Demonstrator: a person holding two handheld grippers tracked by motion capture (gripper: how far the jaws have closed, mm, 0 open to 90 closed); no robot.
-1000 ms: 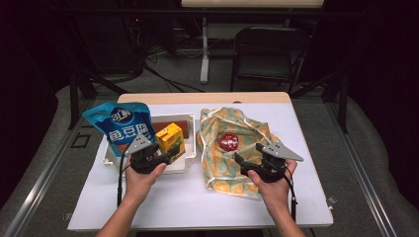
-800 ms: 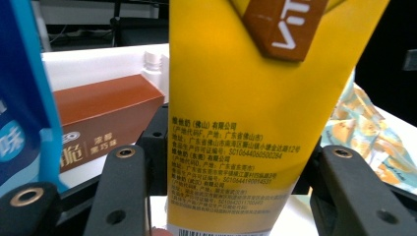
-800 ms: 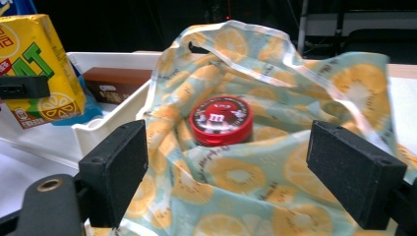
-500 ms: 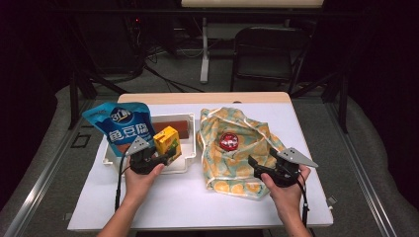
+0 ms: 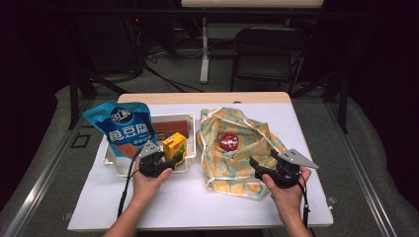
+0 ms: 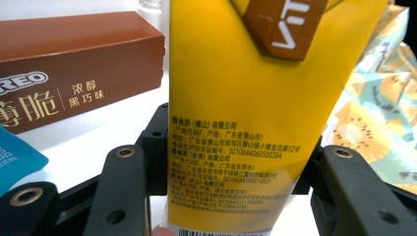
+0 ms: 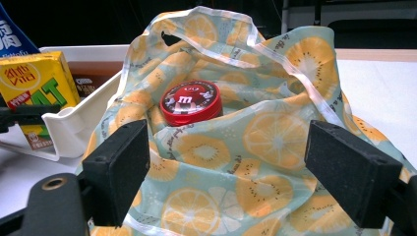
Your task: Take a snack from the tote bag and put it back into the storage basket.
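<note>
While right tongs [image 5: 261, 169] withdrew, carton [image 5: 175, 146] lowered

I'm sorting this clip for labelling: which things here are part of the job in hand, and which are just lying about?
In use:
yellow drink carton, clamped in the left gripper
white tray
fruit-print cloth bag
right gripper, open at the bag

Lying about:
blue snack pouch
brown Oreo box
red M&M's tub

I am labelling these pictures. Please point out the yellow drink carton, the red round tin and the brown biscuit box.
yellow drink carton [image 6: 236, 123]: left gripper view, its printed side.
red round tin [image 7: 191, 101]: right gripper view, its lid.
brown biscuit box [image 5: 170, 129]: high view, its top face.
</note>
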